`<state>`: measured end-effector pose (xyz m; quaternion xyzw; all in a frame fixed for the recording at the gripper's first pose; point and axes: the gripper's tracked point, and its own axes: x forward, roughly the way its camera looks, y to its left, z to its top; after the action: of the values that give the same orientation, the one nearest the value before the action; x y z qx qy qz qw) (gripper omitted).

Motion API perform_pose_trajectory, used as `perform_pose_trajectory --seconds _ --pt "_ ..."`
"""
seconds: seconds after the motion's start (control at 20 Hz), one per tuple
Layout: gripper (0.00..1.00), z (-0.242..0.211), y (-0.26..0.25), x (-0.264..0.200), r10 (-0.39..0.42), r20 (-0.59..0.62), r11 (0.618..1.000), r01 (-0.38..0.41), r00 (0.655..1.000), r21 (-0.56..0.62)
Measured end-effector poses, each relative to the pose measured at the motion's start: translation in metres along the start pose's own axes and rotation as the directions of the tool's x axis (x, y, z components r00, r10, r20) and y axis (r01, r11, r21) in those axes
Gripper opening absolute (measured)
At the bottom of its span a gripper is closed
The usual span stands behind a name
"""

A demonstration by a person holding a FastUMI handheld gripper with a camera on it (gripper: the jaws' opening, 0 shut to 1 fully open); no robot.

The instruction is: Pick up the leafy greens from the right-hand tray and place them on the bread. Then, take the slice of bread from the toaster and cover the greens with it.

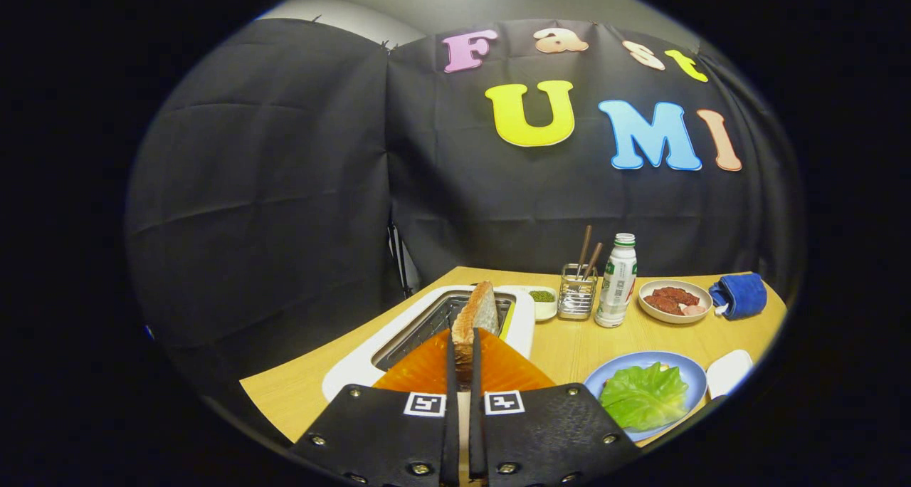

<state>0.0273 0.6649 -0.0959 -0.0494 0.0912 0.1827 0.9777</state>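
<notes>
Bread slice (475, 320) stands upright in the slot of the white toaster (356, 373) on the table (569, 344), and the gripper (463, 352) is clamped on its near edge, both fingers pressing its sides. Right of the toaster, a blue plate (687, 373) carries the leafy greens (644, 396). Farther back stand a chopstick holder (577, 293), a bottle (616, 282), a bowl of meat (673, 301) and a blue cloth (740, 295).
</notes>
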Motion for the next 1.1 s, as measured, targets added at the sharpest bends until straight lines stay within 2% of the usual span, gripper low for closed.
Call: perform_pose_trajectory --seconds 0.15,0.4,0.55,0.85,1.1 --pt "0.06 0.004 0.003 -0.002 0.029 0.005 1.0 -0.029 1.0 -0.006" --pt "0.06 0.036 -0.007 -0.01 0.024 0.066 0.999 -0.026 0.998 0.021" --pt "0.06 0.044 -0.01 -0.011 0.04 0.06 0.999 -0.042 0.997 0.03" --pt "0.05 0.075 -0.023 -0.021 0.033 0.098 0.998 -0.038 0.995 0.045" --pt "0.05 0.086 -0.056 -0.038 -0.004 0.131 0.999 -0.002 0.991 0.051"
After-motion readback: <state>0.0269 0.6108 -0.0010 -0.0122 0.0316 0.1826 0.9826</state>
